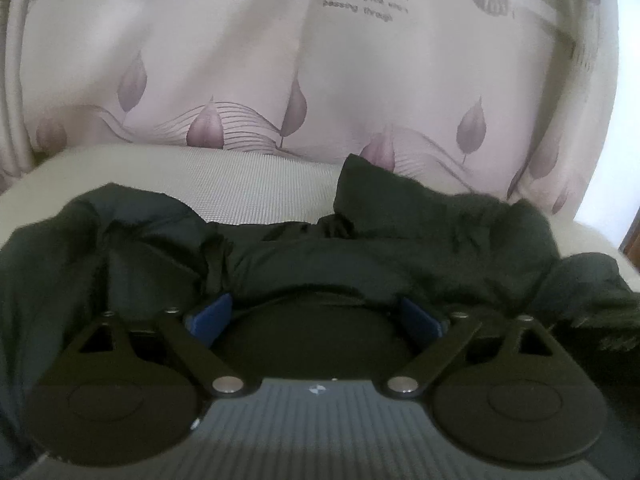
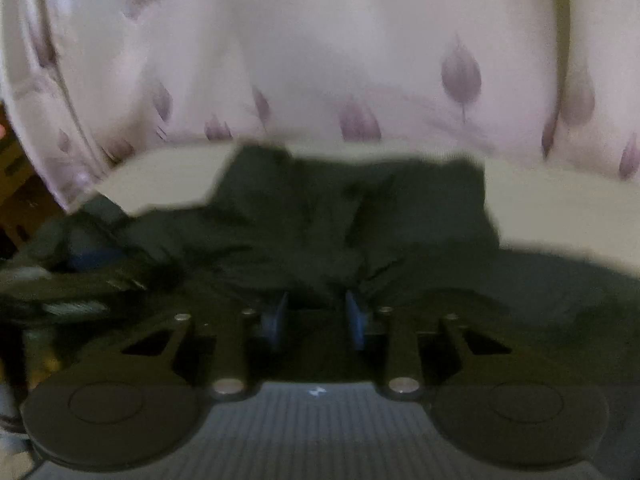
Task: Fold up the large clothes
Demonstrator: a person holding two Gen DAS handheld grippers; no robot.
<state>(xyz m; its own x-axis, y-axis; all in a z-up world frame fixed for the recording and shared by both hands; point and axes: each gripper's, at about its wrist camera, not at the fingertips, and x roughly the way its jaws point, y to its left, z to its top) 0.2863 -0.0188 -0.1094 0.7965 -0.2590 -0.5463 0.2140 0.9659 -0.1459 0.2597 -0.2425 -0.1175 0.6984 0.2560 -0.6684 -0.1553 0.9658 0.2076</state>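
Dark green garment (image 1: 400, 248) lying crumpled on a pale woven surface (image 1: 260, 184), bunched into ridges and folds, one corner raised toward the far edge. Behind the surface, a cream curtain (image 1: 200, 60) with mauve leaf print and a patch of printed lettering.

Left gripper (image 1: 316, 316) set low over the garment, blue fingers (image 1: 212, 316) spread wide. Cloth mounded between and beneath them; pads not pressing on it. Fabric draped past both sides of the gripper body.

Right gripper (image 2: 316, 316) seen in a blurred view, blue fingers (image 2: 276, 320) drawn close together with a narrow gap remaining. Dark fabric gathered directly ahead of the tips and between them; whether the pads actually pinch it cannot be told through the blur. Garment (image 2: 340, 216) spread ahead across the pale surface (image 2: 560, 208), reaching nearly to the curtain (image 2: 320, 40). Dark, indistinct clutter at the left margin of the right view, not identifiable.
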